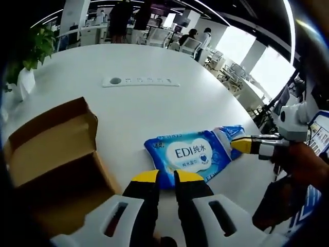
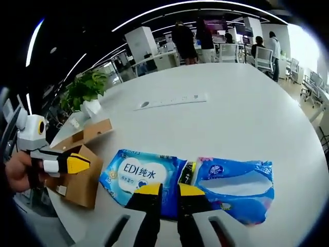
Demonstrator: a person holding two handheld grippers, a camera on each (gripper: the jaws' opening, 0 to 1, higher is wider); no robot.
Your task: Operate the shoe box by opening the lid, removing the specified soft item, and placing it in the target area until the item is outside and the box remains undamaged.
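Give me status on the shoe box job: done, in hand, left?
Done: cardboard box is open, blue wipes pack lies outside on the white table. In hand: right gripper at the pack's end, left gripper at its near edge; grip unclear. Left: release. No box damage visible.

The shoe box is brown cardboard, open, its lid flap standing up — it sits near one edge of the white table. The soft item — a blue wipes pack printed "EDI" — lies flat on the table just beside the box, outside it. A second blue pack lies touching its end.
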